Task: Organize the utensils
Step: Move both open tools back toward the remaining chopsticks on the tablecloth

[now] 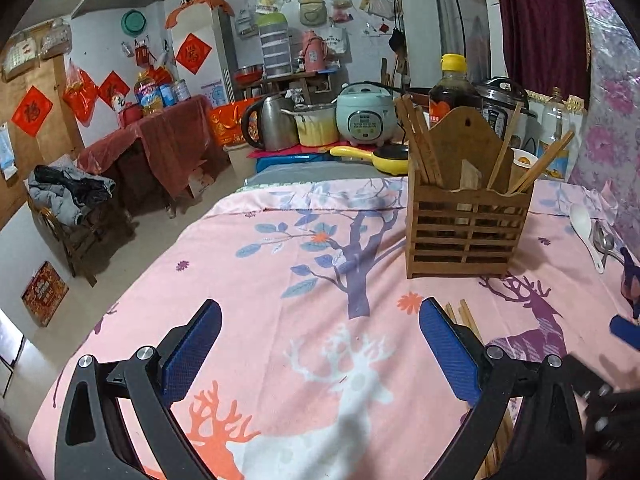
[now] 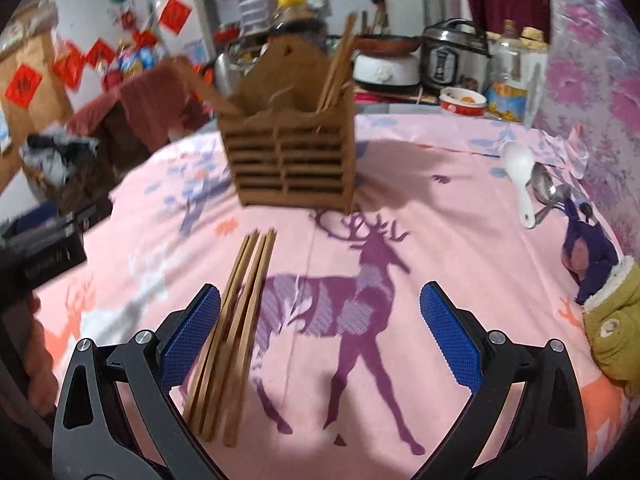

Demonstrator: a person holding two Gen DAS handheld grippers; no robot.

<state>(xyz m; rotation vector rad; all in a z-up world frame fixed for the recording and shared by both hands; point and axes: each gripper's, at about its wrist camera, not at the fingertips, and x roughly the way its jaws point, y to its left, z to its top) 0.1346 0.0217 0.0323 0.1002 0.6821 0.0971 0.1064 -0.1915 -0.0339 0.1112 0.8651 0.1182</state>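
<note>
A wooden slatted utensil holder (image 1: 468,224) (image 2: 292,160) stands on the pink deer-print cloth, with several chopsticks upright in it. A bundle of loose wooden chopsticks (image 2: 236,332) lies flat on the cloth, just inside my right gripper's left finger; their tips show beside my left gripper's right finger (image 1: 466,316). A white spoon (image 2: 520,176) (image 1: 586,232) and metal spoons (image 2: 550,196) (image 1: 604,242) lie at the right. My left gripper (image 1: 320,352) is open and empty. My right gripper (image 2: 320,340) is open, above the cloth.
Behind the table stand a soy sauce bottle (image 1: 452,88), rice cookers (image 1: 364,116) (image 2: 454,56), a kettle (image 1: 268,122), a yellow pan (image 1: 376,156) and a bowl (image 2: 462,102). A purple and green glove (image 2: 600,280) lies at the right edge. The table edge (image 1: 160,264) drops off at the left.
</note>
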